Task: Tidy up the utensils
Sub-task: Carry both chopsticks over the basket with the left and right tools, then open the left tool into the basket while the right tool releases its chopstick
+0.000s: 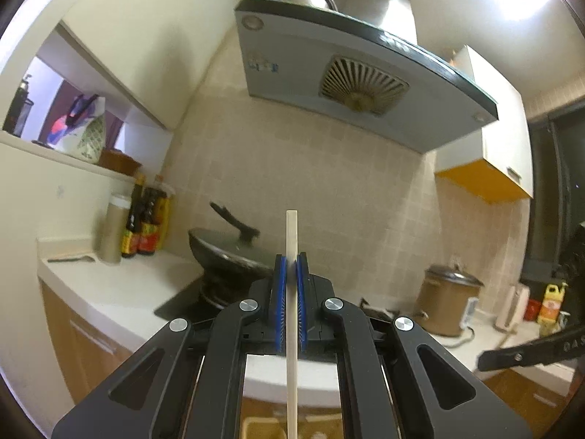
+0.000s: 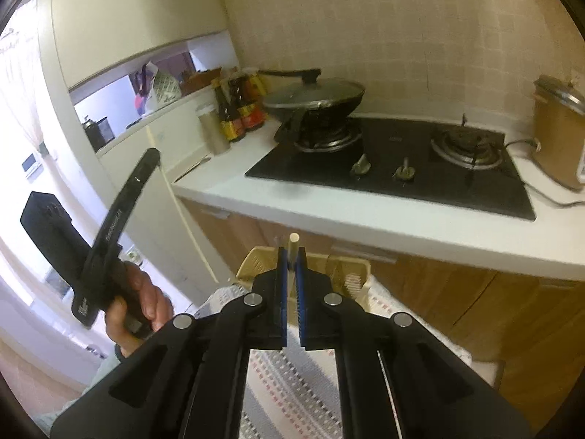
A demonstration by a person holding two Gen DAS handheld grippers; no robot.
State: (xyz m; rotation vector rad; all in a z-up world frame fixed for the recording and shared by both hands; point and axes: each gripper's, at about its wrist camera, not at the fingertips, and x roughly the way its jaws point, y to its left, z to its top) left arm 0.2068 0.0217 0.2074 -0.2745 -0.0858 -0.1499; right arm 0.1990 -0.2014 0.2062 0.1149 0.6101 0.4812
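Observation:
My left gripper [image 1: 291, 261] is shut on a pale wooden chopstick [image 1: 291, 322] that stands upright between the blue pads, its top end raised toward the tiled wall. My right gripper [image 2: 291, 256] is shut on another pale chopstick [image 2: 293, 243], seen end-on, poking just above the pads. Below it stands a cream plastic utensil basket [image 2: 345, 274] on a striped cloth [image 2: 289, 384]. The left gripper's black handle [image 2: 109, 241] shows at the left of the right wrist view, held by a hand.
A white counter [image 2: 329, 216] carries a black gas hob [image 2: 395, 168], a lidded wok [image 2: 314, 98], sauce bottles [image 2: 234, 113] and a brown rice cooker [image 2: 559, 128]. A range hood [image 1: 351, 80] hangs overhead. Wooden cabinet fronts [image 2: 457, 307] stand under the counter.

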